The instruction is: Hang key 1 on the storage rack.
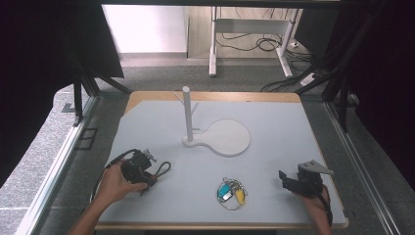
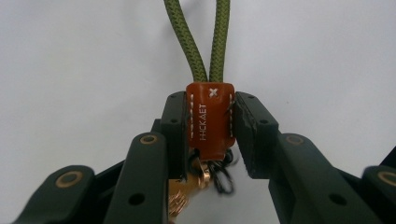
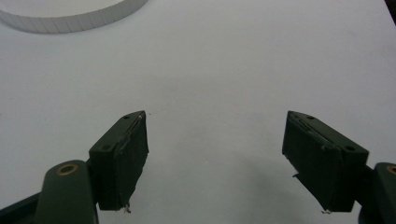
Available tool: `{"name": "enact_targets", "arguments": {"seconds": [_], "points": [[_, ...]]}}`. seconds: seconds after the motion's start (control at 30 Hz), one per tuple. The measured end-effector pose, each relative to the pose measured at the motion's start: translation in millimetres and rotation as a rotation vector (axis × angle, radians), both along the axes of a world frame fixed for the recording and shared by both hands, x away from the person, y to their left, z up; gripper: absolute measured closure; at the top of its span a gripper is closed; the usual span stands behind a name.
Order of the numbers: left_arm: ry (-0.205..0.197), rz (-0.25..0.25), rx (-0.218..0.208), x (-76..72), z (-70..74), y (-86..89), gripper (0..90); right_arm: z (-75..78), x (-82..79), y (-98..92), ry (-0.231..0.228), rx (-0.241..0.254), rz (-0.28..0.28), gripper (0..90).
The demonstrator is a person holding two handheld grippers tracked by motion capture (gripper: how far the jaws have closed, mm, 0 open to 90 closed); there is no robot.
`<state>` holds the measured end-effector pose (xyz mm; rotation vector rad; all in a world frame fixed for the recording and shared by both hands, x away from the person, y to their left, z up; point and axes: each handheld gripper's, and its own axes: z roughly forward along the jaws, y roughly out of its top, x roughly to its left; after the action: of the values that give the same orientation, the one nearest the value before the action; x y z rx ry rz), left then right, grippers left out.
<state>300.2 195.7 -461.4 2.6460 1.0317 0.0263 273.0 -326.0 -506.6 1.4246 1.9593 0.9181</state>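
White stand with upright post mid-table, key bunch near front edge, olive cord lanyard with brown leather tab at front left, clamped in left gripper, right gripper jaws apart, holding nothing.

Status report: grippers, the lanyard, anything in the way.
Left gripper shut on brown leather tab of green cord lanyard. Right gripper open, holding nothing. Key bunch lies between the grippers; stand beyond.

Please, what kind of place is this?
Probably a lab or office set up for recording: a table framed by black curtains, a desk frame with loose cables behind, and handheld grippers, left and right.
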Motion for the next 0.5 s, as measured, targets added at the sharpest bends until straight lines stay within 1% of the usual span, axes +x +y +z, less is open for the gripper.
{"name": "enact_targets", "arguments": {"seconds": [0.03, 0.07, 0.1, 0.17, 0.2, 0.23, 0.33, 0.5], "points": [[-0.015, 0.001, -0.014, -0.3, 5.2, 1.2, 66.7, 0.0, 0.0, 0.0, 0.0, 0.0, 0.0, 23.0], [-0.039, -0.001, -0.039, -0.4, 15.7, 2.8, 66.7, -0.5, -0.1, -0.5, 0.002, -0.001, -0.001, 23.1], [-0.039, -0.001, -0.039, -0.4, 15.7, 2.8, 66.7, -0.5, -0.2, -0.7, 0.004, -0.002, 0.0, 23.1], [-0.062, 0.004, -0.061, -0.8, 28.7, 3.1, 66.7, -0.9, -0.2, -0.8, 0.003, -0.001, 0.0, 23.2], [-0.066, 0.002, -0.07, -0.6, 32.6, 3.2, 66.7, -1.0, -0.3, -0.7, 0.005, 0.0, -0.001, 23.2], [-0.072, -0.001, -0.088, 0.4, 40.8, 3.3, 66.7, -1.2, -0.4, -0.7, 0.005, 0.0, -0.001, 23.2], [-0.069, -0.003, -0.111, 2.4, 48.8, 4.2, 66.7, -1.4, -0.5, -1.4, 0.006, 0.001, -0.001, 23.4], [-0.071, 0.003, -0.123, 5.4, 55.1, 5.6, 66.7, -1.7, -0.7, -2.9, 0.004, 0.004, -0.005, 23.6]]}}
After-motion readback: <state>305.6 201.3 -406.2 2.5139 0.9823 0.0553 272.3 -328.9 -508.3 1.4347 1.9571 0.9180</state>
